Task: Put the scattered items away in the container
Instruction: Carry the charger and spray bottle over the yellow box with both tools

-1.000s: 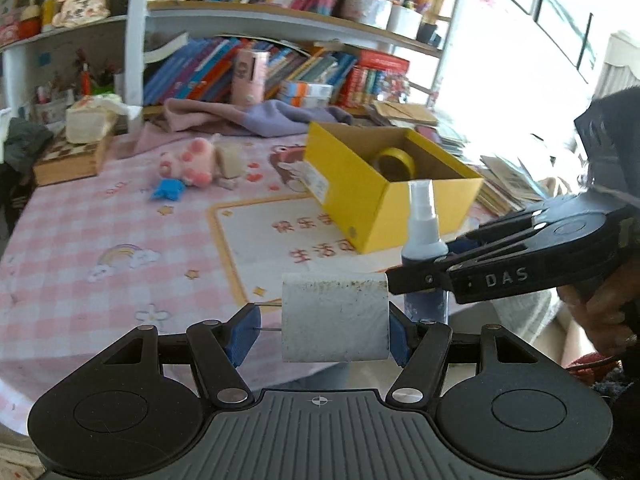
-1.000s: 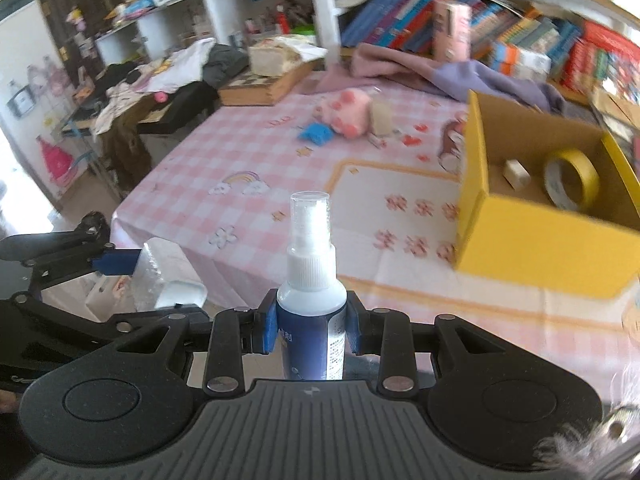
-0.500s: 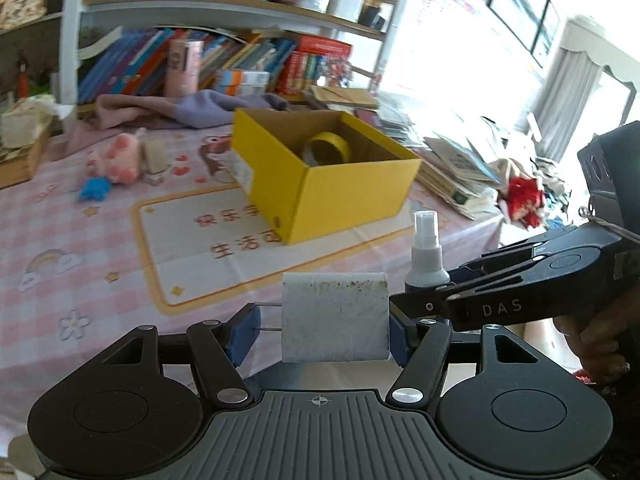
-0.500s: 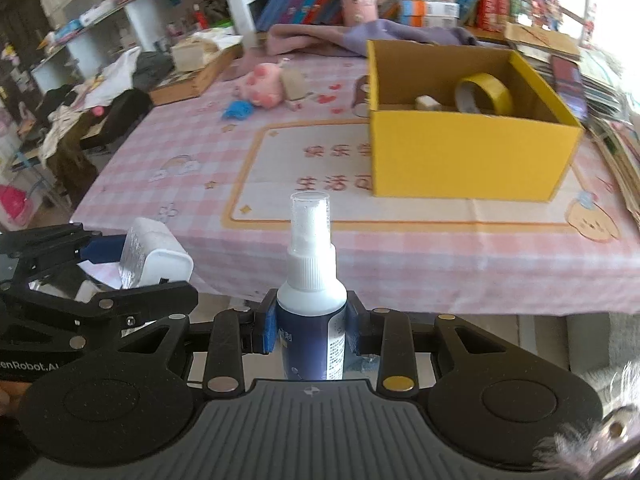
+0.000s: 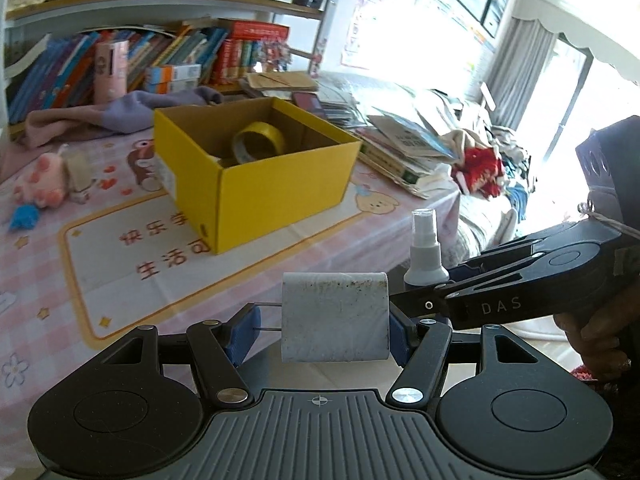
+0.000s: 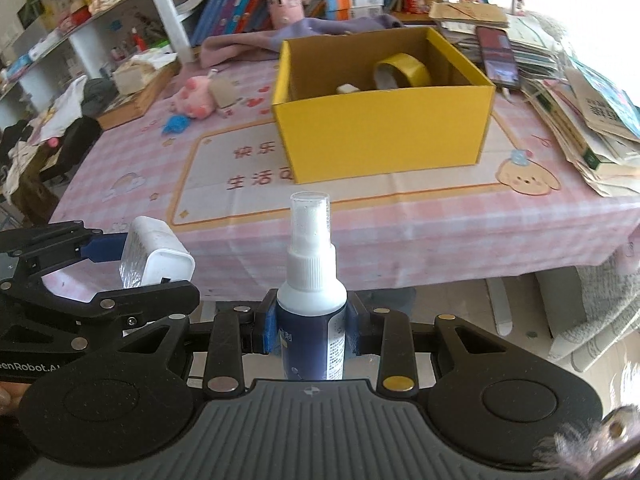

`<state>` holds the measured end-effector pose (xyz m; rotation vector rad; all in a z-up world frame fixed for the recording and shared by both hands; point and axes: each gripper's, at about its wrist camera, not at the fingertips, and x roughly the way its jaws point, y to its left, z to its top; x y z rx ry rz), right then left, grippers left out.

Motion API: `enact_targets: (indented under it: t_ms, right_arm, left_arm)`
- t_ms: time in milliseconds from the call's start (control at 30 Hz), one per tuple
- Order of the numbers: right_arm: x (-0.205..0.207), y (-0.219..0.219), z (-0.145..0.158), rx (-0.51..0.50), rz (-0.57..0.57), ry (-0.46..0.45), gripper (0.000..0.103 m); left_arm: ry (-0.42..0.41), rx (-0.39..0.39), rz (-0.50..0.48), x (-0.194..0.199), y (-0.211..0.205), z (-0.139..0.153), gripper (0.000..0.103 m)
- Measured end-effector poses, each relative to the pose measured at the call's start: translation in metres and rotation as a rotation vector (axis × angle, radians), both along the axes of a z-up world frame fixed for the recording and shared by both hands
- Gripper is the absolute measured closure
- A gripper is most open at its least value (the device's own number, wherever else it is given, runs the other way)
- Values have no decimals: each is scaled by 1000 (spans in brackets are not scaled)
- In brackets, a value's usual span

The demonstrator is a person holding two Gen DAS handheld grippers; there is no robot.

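Before the yellow box (image 6: 384,136), left hand-held gripper (image 5: 320,330) clasps a white charger (image 5: 335,316), right hand-held gripper (image 6: 312,330) a spray bottle (image 6: 312,300).

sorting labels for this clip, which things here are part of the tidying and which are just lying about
Part of the job:
- yellow box
- spray bottle, in the right gripper
- white charger, in the left gripper
- tape roll, already in the box

Lying about:
- books
- purple cloth
- phone

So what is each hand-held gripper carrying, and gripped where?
Left hand-held gripper: white charger block, by its two ends. Right hand-held gripper: spray bottle, around its dark body.
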<state>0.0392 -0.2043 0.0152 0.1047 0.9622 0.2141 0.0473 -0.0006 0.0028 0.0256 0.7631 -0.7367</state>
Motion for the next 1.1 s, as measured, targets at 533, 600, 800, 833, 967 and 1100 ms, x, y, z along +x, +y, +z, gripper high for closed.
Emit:
enact_targets:
  t_ms: [533, 600, 800, 833, 967, 1100]
  right_arm:
    - [13, -57, -8, 3, -104, 30, 73]
    - [17, -65, -9, 4, -113, 34, 73]
    - [29, -85, -13, 4, -136, 52, 73]
    - [32, -89, -13, 5, -139, 54, 73]
    - [44, -100, -6, 9, -132, 27, 73]
    - [66, -111, 14, -2, -107, -44, 73]
  left_arm:
    - [25, 2, -88, 27, -56, -7, 38]
    - [31, 4, -97, 33, -63, -8, 38]
    - [45, 5, -111, 48, -82, -12, 38]
    - [44, 5, -112, 51, -85, -12, 38]
    - [10, -8, -100, 60, -92, -2, 38]
    - [-57, -18, -50, 75, -96, 16, 38]
